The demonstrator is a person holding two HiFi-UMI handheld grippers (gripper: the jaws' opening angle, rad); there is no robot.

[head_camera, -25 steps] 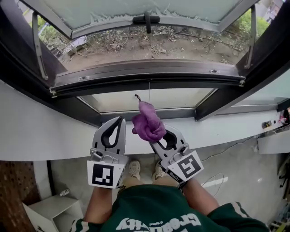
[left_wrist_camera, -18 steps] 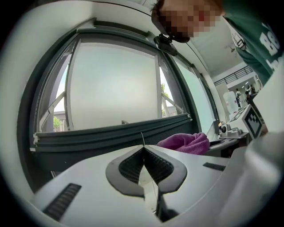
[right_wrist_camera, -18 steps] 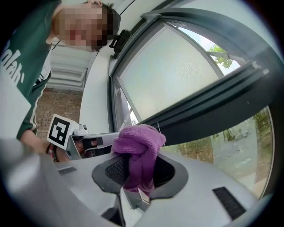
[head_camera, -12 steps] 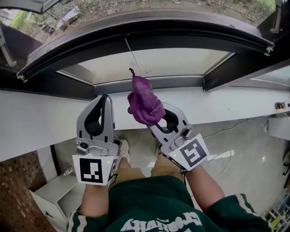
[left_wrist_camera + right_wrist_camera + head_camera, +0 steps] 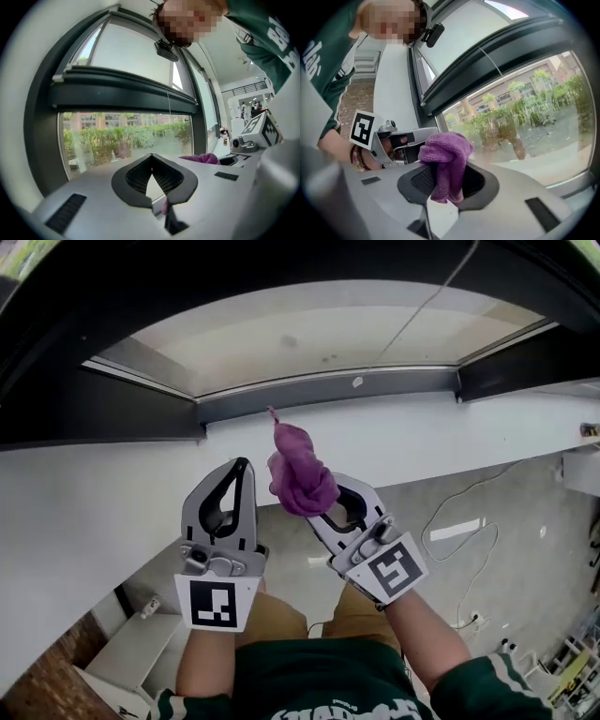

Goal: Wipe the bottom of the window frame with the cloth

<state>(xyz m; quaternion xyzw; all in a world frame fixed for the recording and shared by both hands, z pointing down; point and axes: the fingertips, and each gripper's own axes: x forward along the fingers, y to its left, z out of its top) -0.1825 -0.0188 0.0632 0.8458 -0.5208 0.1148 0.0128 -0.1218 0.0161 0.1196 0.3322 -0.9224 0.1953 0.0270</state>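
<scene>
A bunched purple cloth [image 5: 300, 476] is clamped in my right gripper [image 5: 317, 505], which is shut on it; its top end sticks up in front of the white sill [image 5: 112, 493]. The dark bottom bar of the window frame [image 5: 328, 390] runs just beyond the sill, apart from the cloth. In the right gripper view the cloth [image 5: 445, 157] hangs over the right gripper [image 5: 446, 182]. My left gripper [image 5: 242, 467] is beside it on the left, shut and empty. In the left gripper view the left gripper [image 5: 152, 161] has its tips touching, and the cloth [image 5: 201, 158] shows to the right.
A lower glass pane [image 5: 328, 329] lies beyond the frame bar, with dark frame members at left [image 5: 94, 409] and right [image 5: 525, 371]. Below the sill is grey floor with a white cable [image 5: 455, 512] and a white cabinet [image 5: 131, 652] at lower left.
The head view has swung down: the open upper sash and the ground outside have left the picture. Both grippers stay side by side, now in front of the white sill, cloth still held.
</scene>
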